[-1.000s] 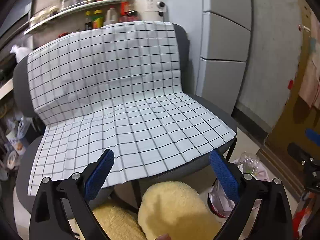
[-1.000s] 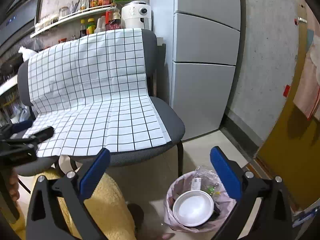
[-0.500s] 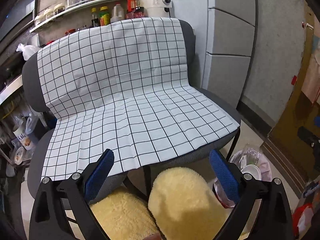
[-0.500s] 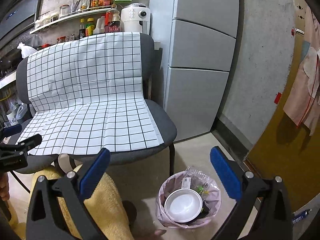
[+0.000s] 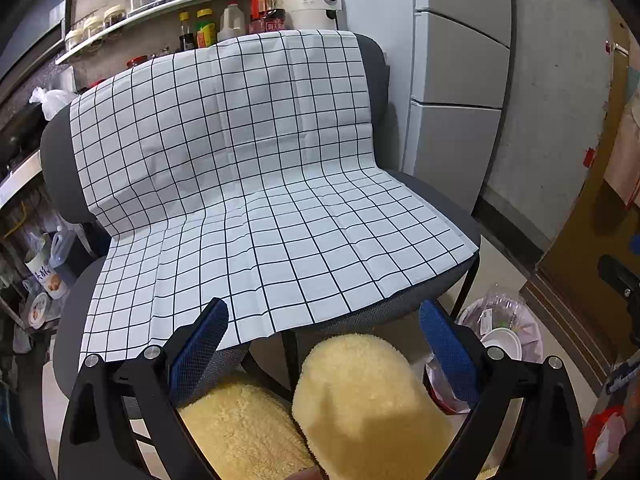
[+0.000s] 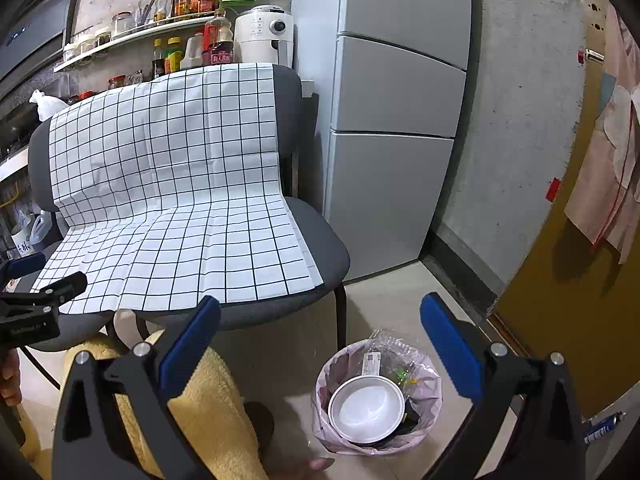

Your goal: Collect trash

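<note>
**Right wrist view: bin filled, both grippers empty**

Right wrist view puts the pink-lined round waste bin (image 6: 378, 396) at lower centre, on the floor just beside the front right leg of the grey padded chair (image 6: 320, 256). I see a white disposable bowl (image 6: 366, 404) lying tilted on top of the load, with a crumpled clear plastic wrapper (image 6: 390, 350) and a small white label behind it. My right gripper (image 6: 320, 344) is spread wide with nothing between its blue pads. My left gripper (image 5: 324, 354), at the bottom of the left wrist view, is likewise wide apart and holds nothing.

The black-and-white checked cloth (image 5: 256, 200) over the chair carries no loose trash that I can find.

Handling, as I judge it: the bowl is light, thin-walled and easily crushed, so I would pinch its rim gently. The wrapper is soft, springy and slippery; it needs a firm pinch on a fold. The liner is thin film and could tear; I would take it by its gathered rim.
</note>
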